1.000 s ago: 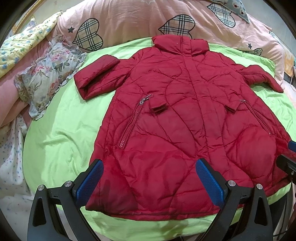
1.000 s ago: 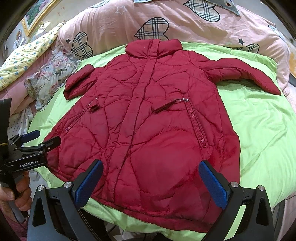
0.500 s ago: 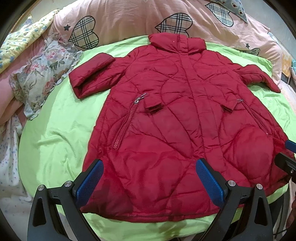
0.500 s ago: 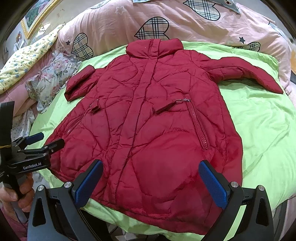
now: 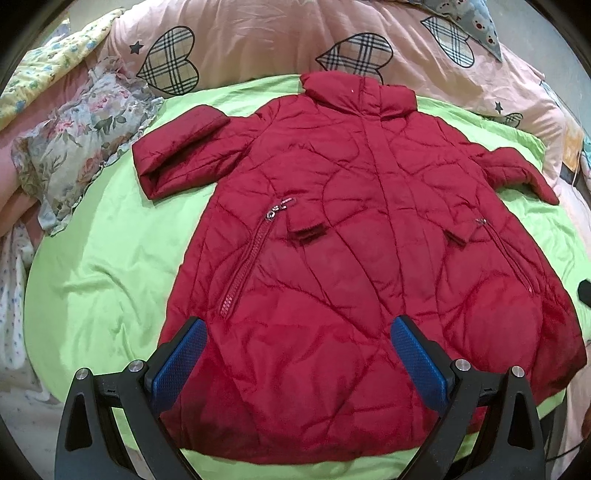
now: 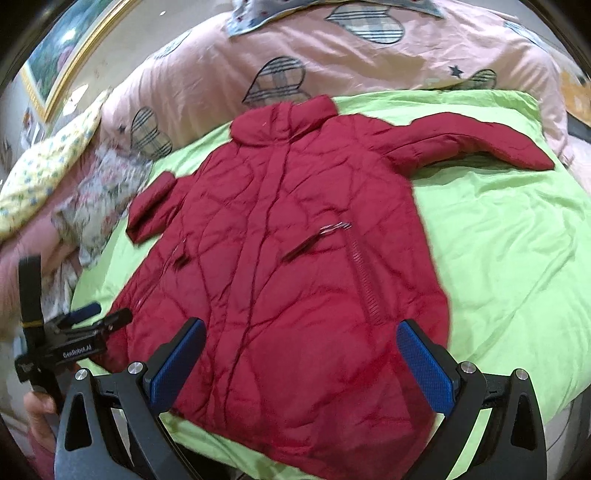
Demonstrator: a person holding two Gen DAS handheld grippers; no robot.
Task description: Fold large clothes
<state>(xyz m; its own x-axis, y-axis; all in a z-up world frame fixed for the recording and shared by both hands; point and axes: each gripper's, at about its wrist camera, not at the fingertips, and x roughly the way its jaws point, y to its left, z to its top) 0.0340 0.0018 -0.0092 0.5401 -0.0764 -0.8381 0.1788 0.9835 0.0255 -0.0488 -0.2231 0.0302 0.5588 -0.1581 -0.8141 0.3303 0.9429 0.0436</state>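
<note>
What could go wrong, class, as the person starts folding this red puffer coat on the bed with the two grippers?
1. The red coat is puffy and slick-looking, so folds may spring open or slip from the open left gripper and right gripper.
2. Its sleeves differ: one sleeve is doubled back, the other stretched out, so the fold may come out lopsided.
3. The green sheet is loose and wrinkled; a pinch could catch it too.

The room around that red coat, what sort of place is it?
Most likely a bedroom. The red coat lies spread on a bed's green sheet, with a pink heart-patterned quilt behind and a framed picture on the wall.
</note>
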